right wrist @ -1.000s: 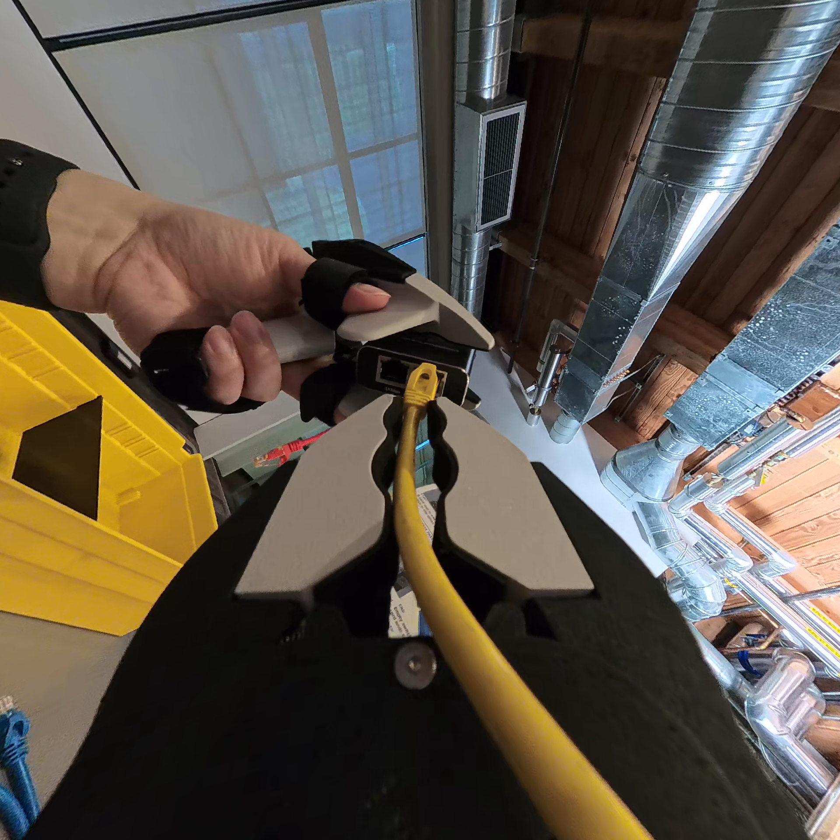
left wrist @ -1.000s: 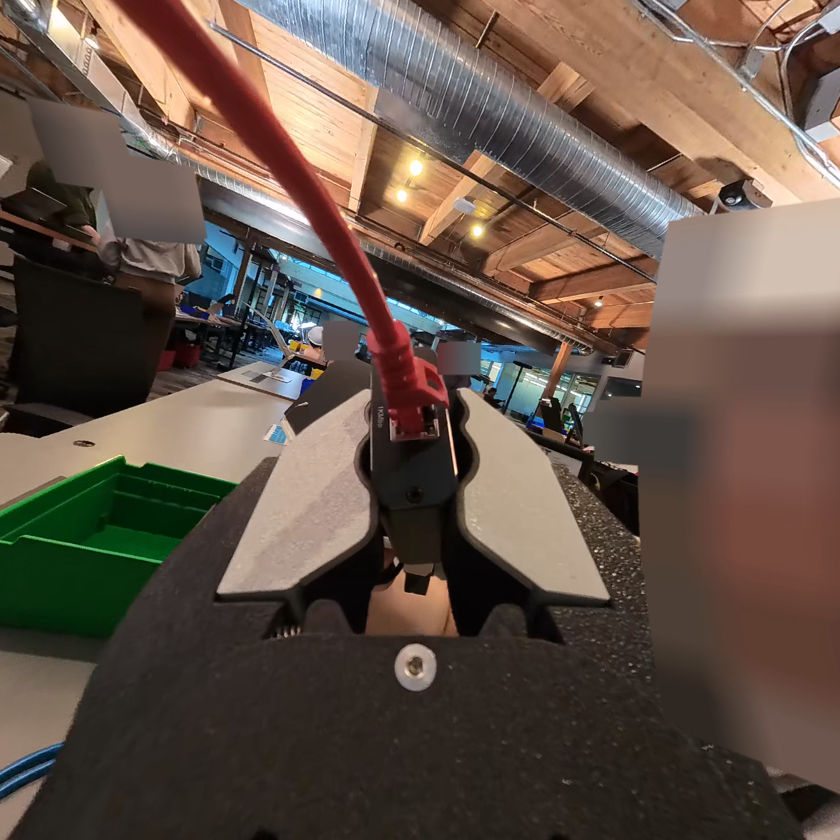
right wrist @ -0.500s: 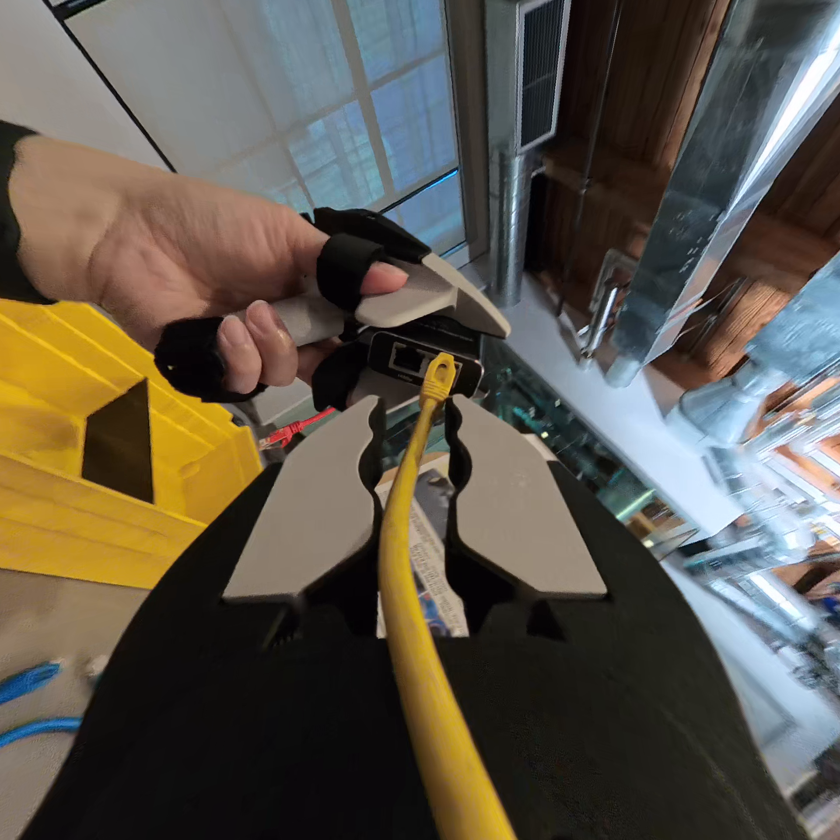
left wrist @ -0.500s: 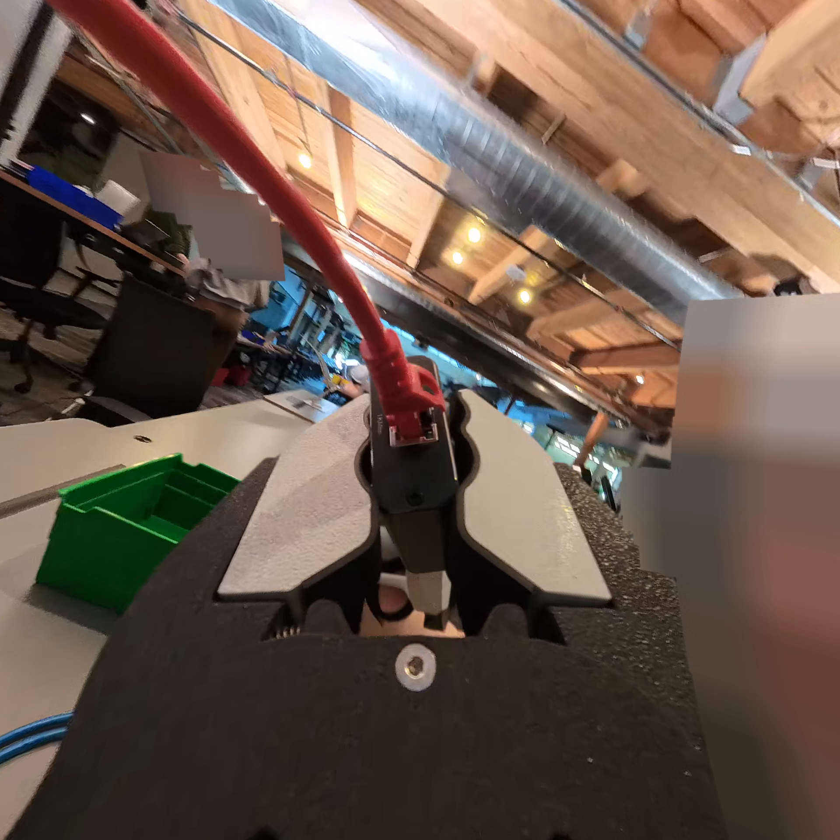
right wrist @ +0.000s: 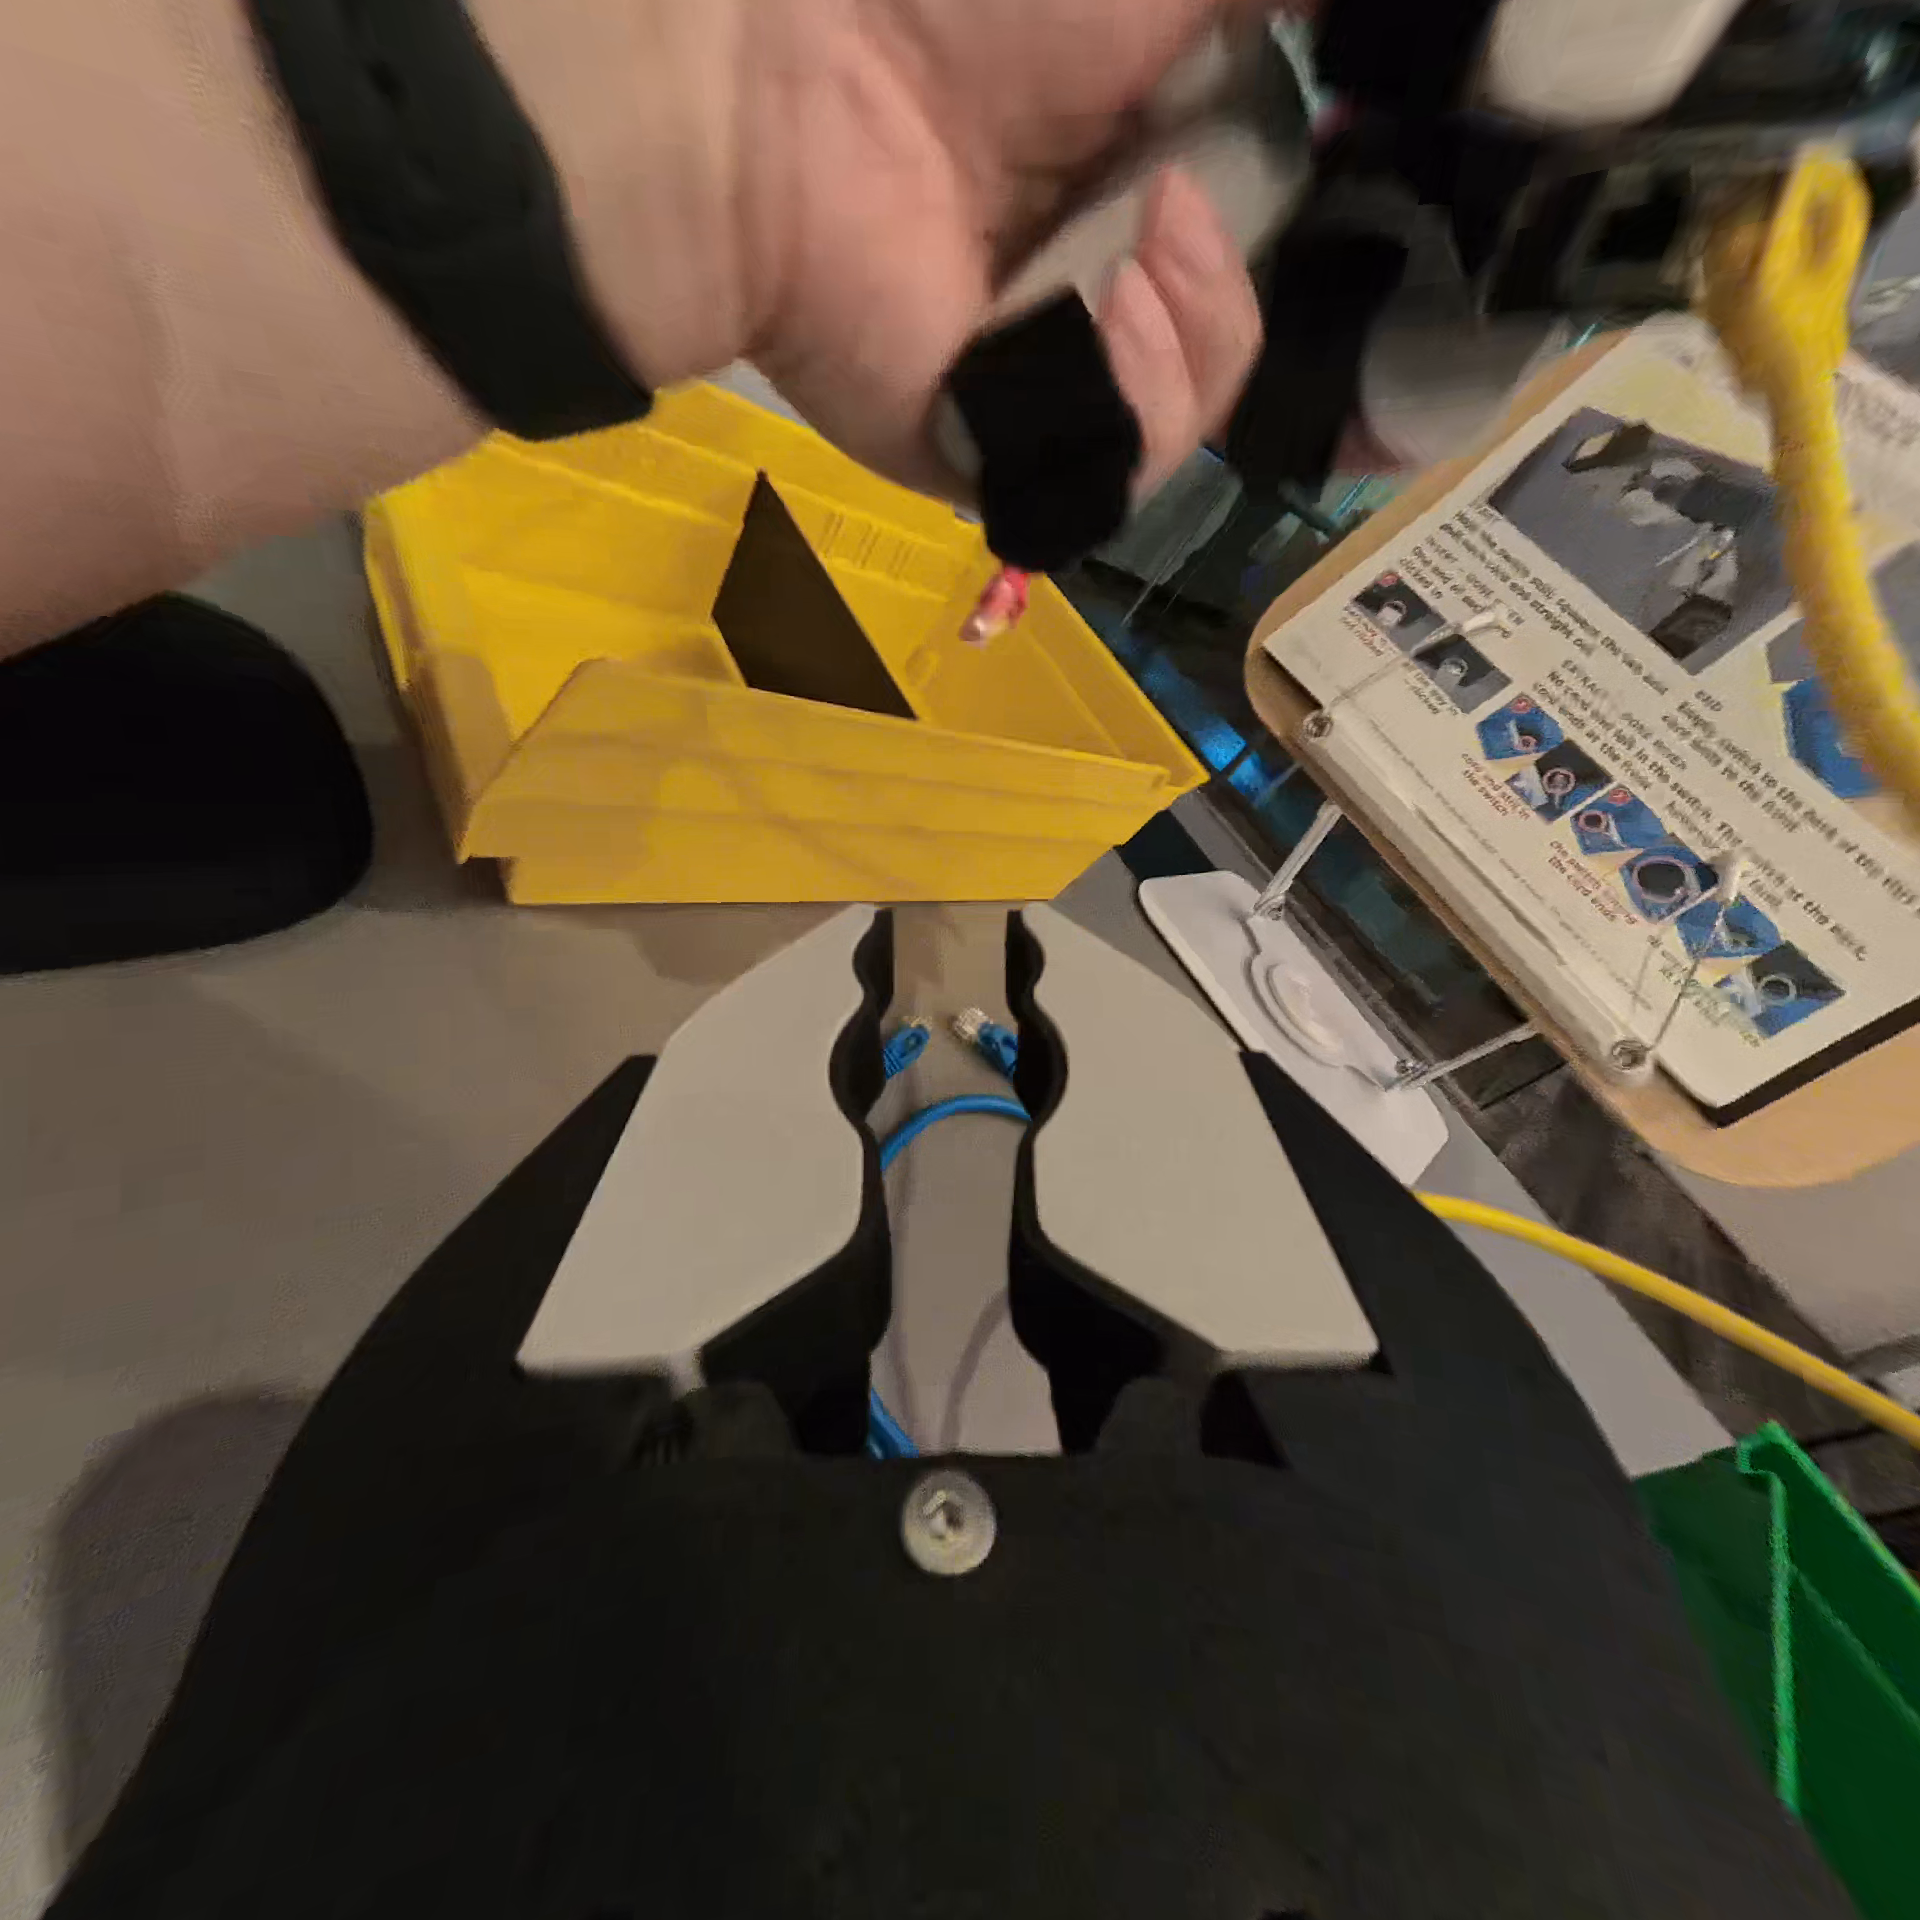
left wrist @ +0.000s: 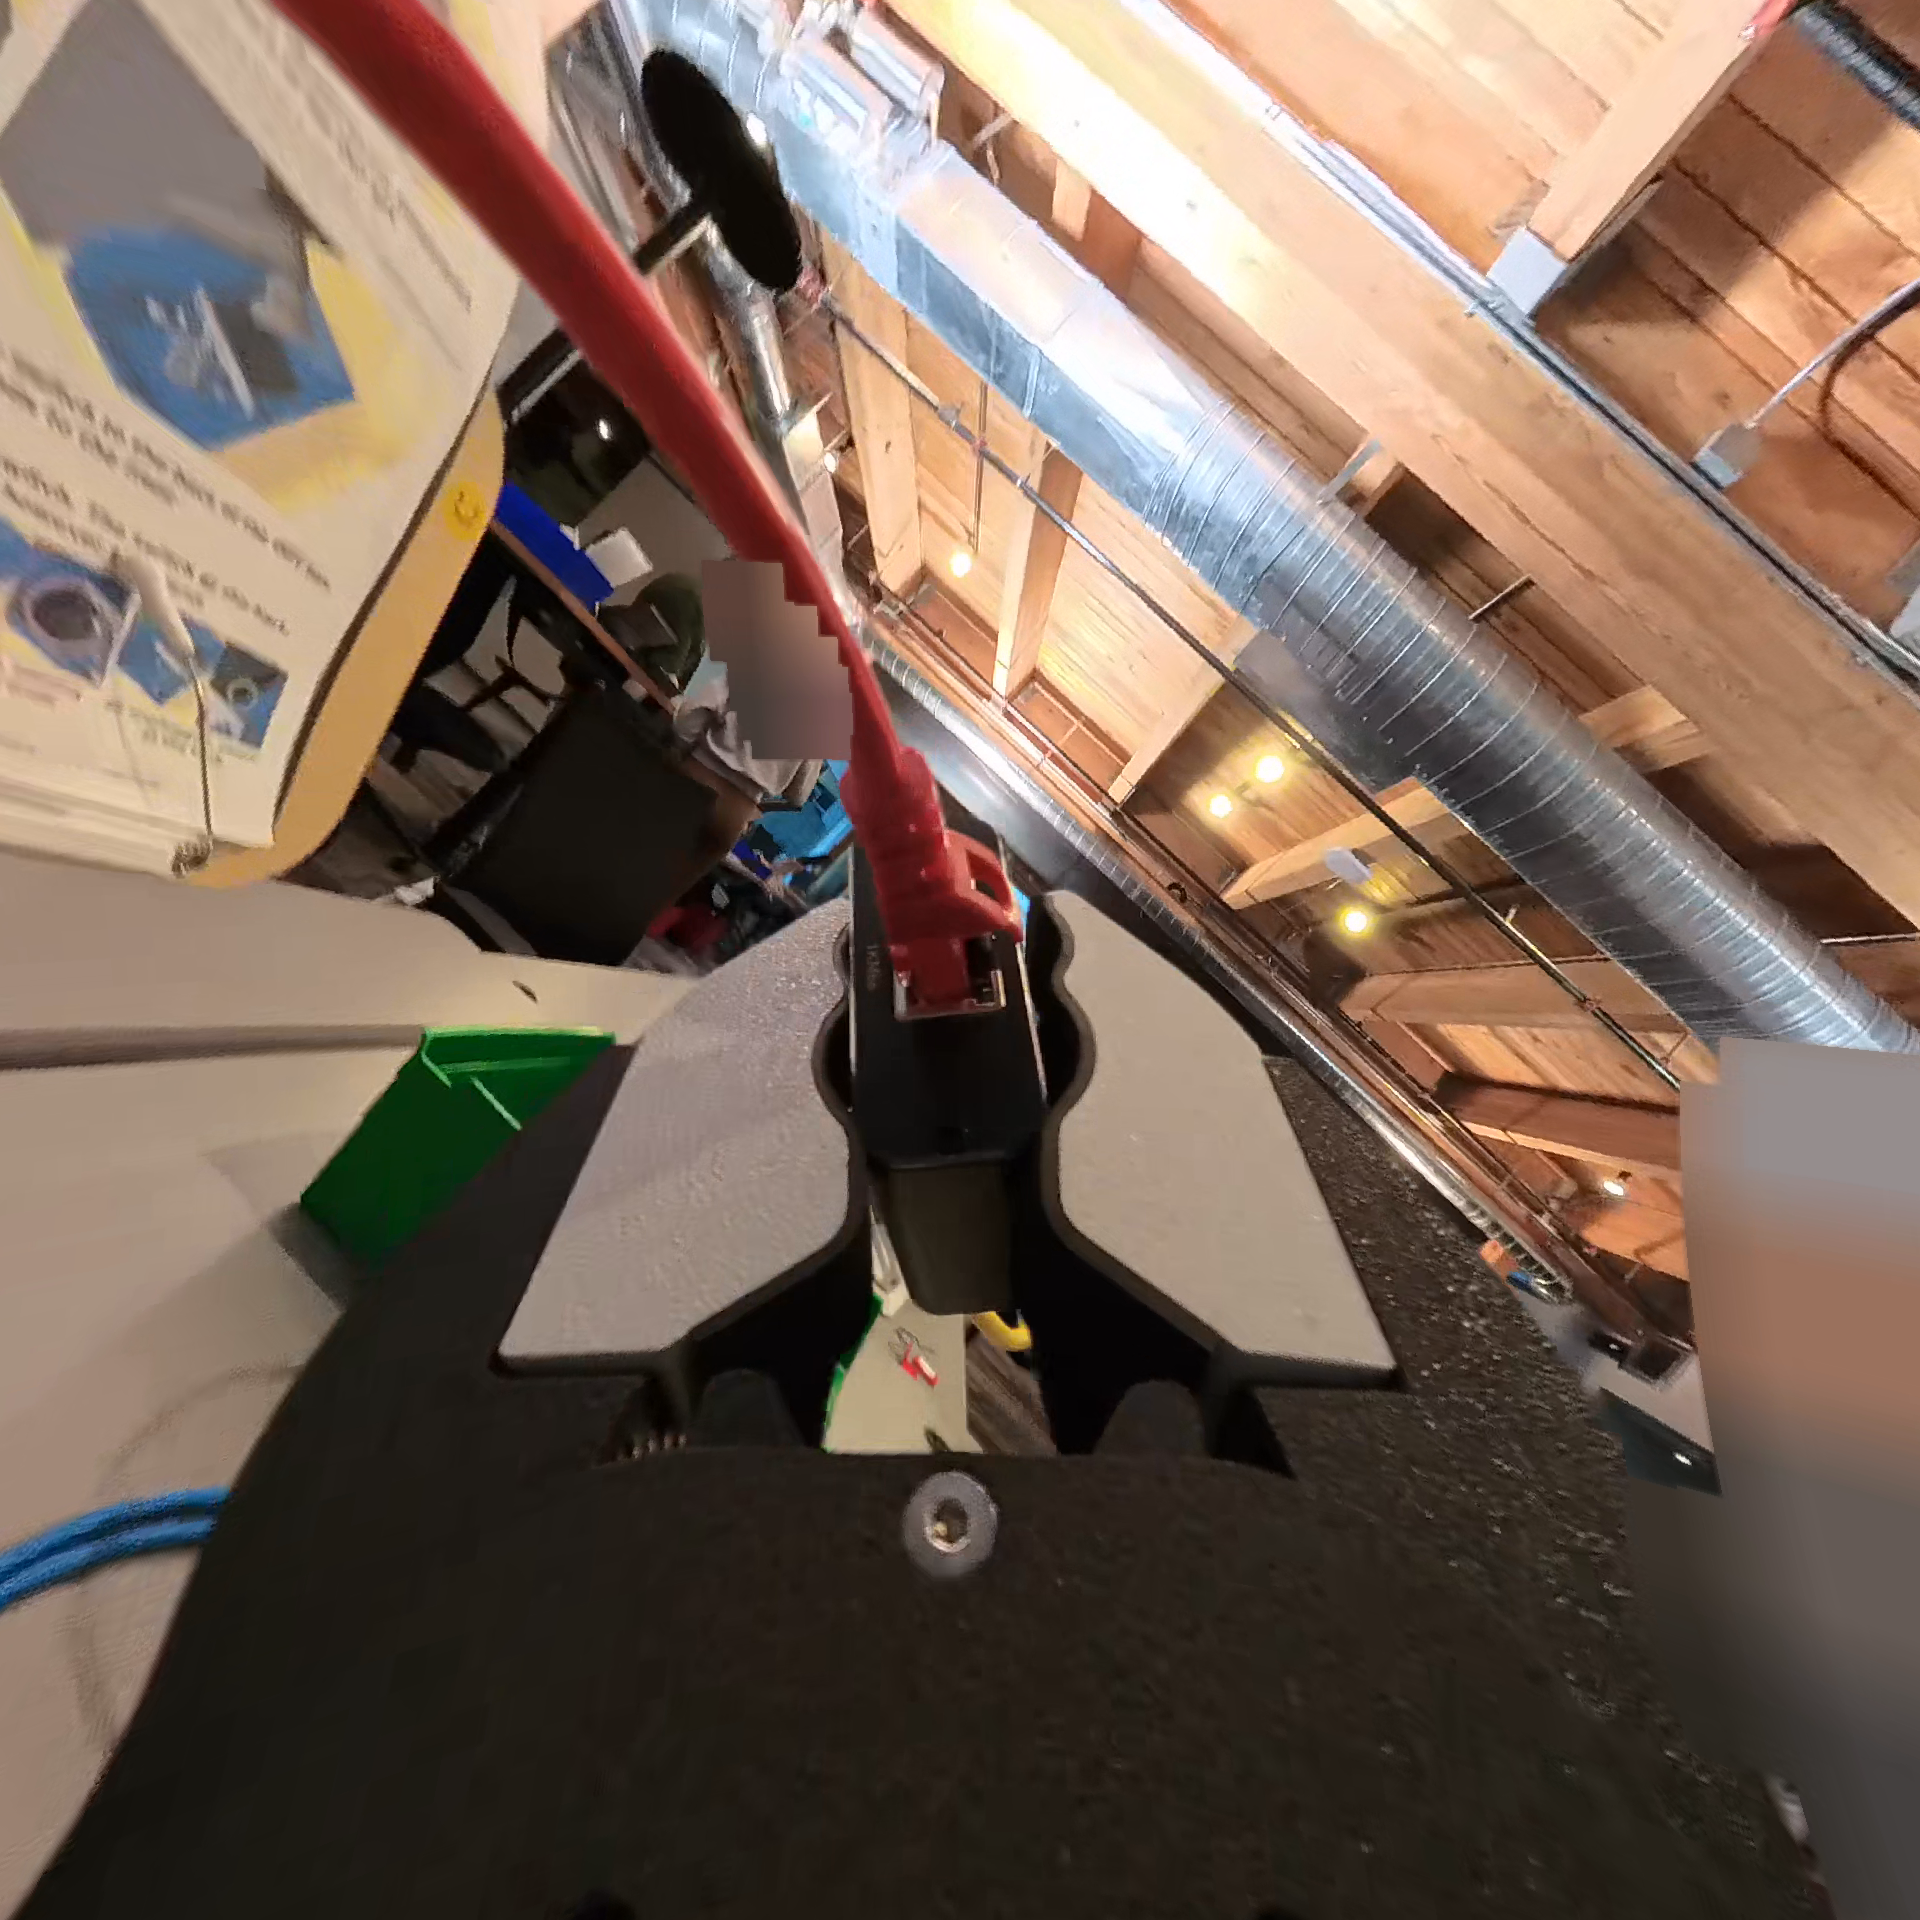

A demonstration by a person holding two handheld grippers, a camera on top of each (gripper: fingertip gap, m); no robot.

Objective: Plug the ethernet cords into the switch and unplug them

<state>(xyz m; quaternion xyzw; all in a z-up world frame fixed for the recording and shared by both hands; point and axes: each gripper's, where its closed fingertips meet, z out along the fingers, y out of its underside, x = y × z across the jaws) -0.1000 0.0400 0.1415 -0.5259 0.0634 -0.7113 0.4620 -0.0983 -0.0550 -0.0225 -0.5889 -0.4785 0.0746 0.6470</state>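
1. Left tongs (left wrist: 945,1049) clamped on black switch (left wrist: 940,1081); red cord (left wrist: 925,873) plugged in
2. Right tongs (right wrist: 943,1029) apart, empty, above grey surface (right wrist: 312,1143)
3. Yellow bin (right wrist: 644,727), blue cords (right wrist: 940,1112) on surface; timber ceiling (left wrist: 1558,520), metal duct (left wrist: 1351,582)

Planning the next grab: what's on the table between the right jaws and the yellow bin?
Right wrist view: two blue cord plug ends lie in the jaws' gap; beyond them, bare table up to the yellow bin.
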